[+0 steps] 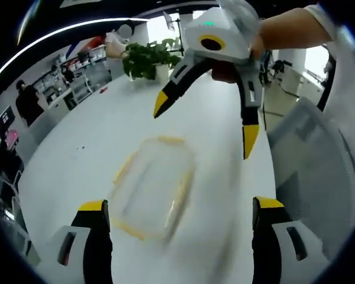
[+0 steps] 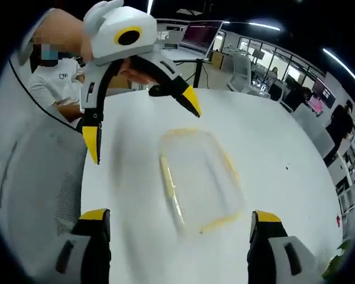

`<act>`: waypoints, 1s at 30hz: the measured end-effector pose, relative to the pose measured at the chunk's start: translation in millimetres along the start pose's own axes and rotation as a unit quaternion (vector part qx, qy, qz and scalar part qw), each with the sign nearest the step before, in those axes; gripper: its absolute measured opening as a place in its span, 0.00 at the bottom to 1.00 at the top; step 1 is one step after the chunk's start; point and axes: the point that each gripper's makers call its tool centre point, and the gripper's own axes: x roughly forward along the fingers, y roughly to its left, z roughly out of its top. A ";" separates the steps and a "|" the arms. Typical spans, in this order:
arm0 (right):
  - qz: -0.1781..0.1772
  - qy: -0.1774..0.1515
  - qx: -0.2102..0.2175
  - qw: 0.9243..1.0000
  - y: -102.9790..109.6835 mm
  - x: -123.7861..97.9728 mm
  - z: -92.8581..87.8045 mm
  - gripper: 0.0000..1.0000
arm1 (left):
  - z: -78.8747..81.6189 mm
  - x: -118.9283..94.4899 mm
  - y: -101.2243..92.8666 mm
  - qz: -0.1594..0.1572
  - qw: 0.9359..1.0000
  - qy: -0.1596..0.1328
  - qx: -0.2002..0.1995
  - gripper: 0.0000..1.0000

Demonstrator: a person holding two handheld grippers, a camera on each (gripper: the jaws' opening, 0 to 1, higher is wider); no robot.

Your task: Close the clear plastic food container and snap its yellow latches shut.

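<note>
Left gripper view: my left gripper (image 1: 180,216), jaws spread wide and empty, hangs above the clear plastic food container (image 1: 154,188), blurred, lying flat on the white table (image 1: 83,142) with yellow latches (image 1: 126,166) along its edges. Opposite, my right gripper (image 1: 204,127) also gapes empty above it. A potted plant (image 1: 147,60) stands at the table's far end.

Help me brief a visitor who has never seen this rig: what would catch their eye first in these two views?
Probably the clear container with yellow latches, blurred, lying on the white table between both open grippers. Next, the right gripper hanging above it with yellow-tipped jaws spread, and the left gripper likewise opposite. A potted plant stands at the table's far end.
</note>
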 end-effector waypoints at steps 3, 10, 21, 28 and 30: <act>-0.002 -0.007 0.002 1.000 6.7 -2.6 1.1 0.99 | 0.1 -1.7 -7.6 0.001 1.000 -0.002 -0.001 0.99; -0.008 -0.024 0.021 0.999 20.3 -10.6 -0.8 0.99 | 4.6 -7.0 -19.5 0.016 1.000 -0.022 -0.008 0.99; -0.023 -0.060 0.062 0.996 44.3 -22.6 -6.9 0.99 | 5.5 -16.3 -36.1 0.033 0.997 -0.045 -0.044 0.99; -0.027 -0.064 0.077 0.995 62.1 -29.1 -21.5 0.99 | -3.7 -24.9 -52.6 0.038 0.997 -0.049 -0.047 0.99; -0.031 -0.071 0.086 0.993 63.5 -31.9 -22.0 0.99 | -4.2 -27.4 -53.3 0.042 0.996 -0.055 -0.056 0.99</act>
